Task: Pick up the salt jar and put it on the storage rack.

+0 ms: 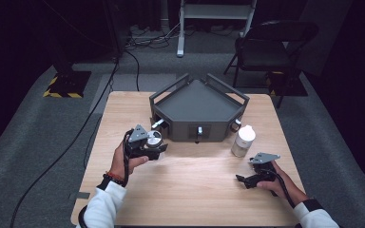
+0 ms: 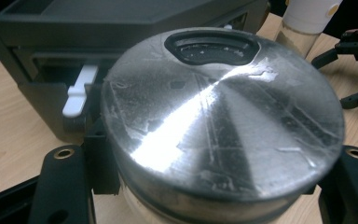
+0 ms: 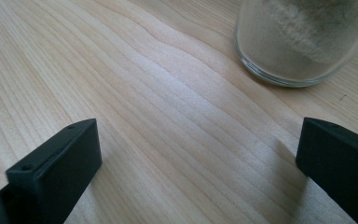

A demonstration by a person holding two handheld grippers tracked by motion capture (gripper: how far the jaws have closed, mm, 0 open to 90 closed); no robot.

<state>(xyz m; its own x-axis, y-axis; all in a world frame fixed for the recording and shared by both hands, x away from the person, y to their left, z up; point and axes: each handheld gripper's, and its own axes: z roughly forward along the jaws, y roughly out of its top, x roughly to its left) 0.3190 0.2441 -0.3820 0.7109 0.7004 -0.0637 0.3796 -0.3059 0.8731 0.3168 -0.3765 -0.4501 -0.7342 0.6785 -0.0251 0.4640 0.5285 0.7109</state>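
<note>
My left gripper is shut on a glass jar with a scratched metal lid, held just above the table in front of the grey drawer unit's left corner. In the left gripper view the black jaws press on both sides of the jar below the lid. My right gripper rests on the table at the right with its jaws wide open and bare wood between them. A second glass jar with a white cap and pale powder inside stands just beyond the right gripper.
The grey drawer unit with a railed top stands at the table's back centre; a white drawer handle is close behind the held jar. A folding chair and cables lie on the floor beyond the table.
</note>
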